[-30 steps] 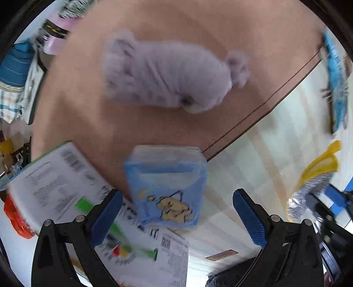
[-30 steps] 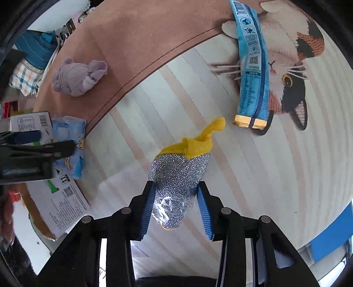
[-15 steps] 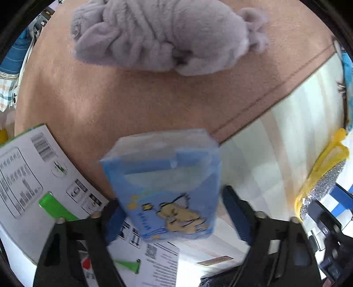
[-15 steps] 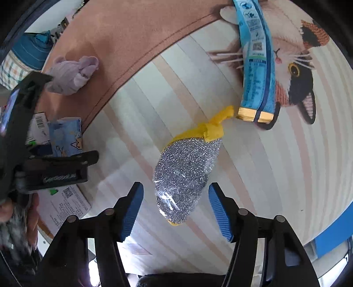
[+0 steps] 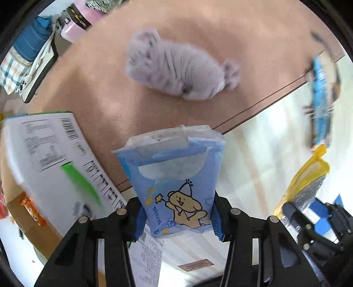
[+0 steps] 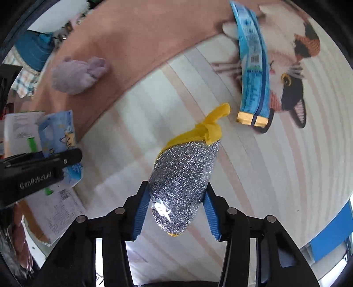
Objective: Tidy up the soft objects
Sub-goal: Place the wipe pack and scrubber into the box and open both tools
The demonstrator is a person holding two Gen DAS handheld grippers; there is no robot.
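My left gripper point(image 5: 177, 217) is shut on a light blue tissue pack point(image 5: 174, 181) with a cartoon bear and holds it above the mat. The pack also shows in the right wrist view point(image 6: 59, 141). My right gripper point(image 6: 174, 215) is shut on a silver glitter sponge point(image 6: 183, 178) with a yellow cloth top, lifted off the mat. The sponge's edge shows at the right of the left wrist view point(image 5: 306, 187). A lilac fuzzy sock bundle point(image 5: 181, 70) lies on the brown part of the mat, beyond the pack; it also shows in the right wrist view point(image 6: 77, 74).
A white printed cardboard box point(image 5: 50, 159) sits left of the tissue pack. A long blue packet point(image 6: 253, 66) lies on the cat-print striped mat point(image 6: 286, 154). Folded blue and checked cloths point(image 5: 24, 55) and a pink bottle point(image 5: 79, 19) lie at the far left edge.
My left gripper closed on the tissue pack and lifted it away from the sock bundle. My right gripper opened half a second ago and is shut on the sponge again.
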